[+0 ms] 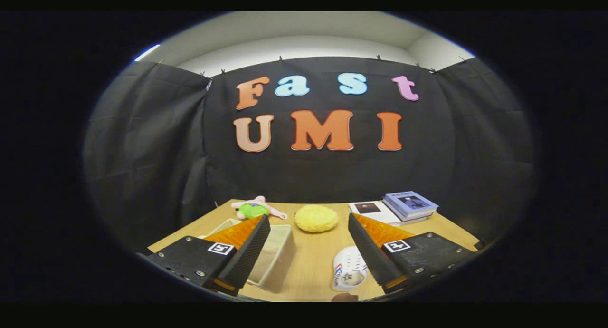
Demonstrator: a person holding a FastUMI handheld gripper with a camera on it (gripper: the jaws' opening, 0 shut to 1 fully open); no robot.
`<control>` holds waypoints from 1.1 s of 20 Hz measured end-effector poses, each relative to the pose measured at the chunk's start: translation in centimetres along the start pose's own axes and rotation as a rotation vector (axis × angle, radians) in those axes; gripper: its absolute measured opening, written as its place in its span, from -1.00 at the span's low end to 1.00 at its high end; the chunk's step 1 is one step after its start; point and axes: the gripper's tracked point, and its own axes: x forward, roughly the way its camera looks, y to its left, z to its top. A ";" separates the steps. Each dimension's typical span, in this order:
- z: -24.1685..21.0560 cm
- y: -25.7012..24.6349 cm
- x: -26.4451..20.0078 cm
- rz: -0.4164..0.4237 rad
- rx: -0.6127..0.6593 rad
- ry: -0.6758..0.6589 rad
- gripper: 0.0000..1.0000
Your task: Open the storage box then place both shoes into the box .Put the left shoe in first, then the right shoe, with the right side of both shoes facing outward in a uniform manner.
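My gripper [308, 226] is open, its two fingers spread wide above the wooden table with nothing between them. A pale translucent storage box [278, 252] lies under and beside the left finger [247, 252], partly hidden by it; I cannot tell whether its lid is on. A white shoe [349, 268] with red and blue stripes rests on the table just inside the right finger [368, 252], its heel end toward me. A small dark rounded shape [345, 297] sits at the near table edge below the shoe; what it is I cannot tell.
Beyond the fingers a yellow fluffy ball [316, 218] sits mid-table. A green and pink plush toy [254, 208] lies at the back left. A stack of books [408, 205] and a white booklet [373, 211] lie at the back right. The wooden table [308, 261] ends at the black cloth wall.
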 end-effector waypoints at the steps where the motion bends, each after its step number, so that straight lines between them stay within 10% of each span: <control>1: -1.0 -0.8 0.0 -0.002 0.005 0.003 0.97; 22: -22.4 -10.1 5.1 -0.125 0.103 0.302 0.81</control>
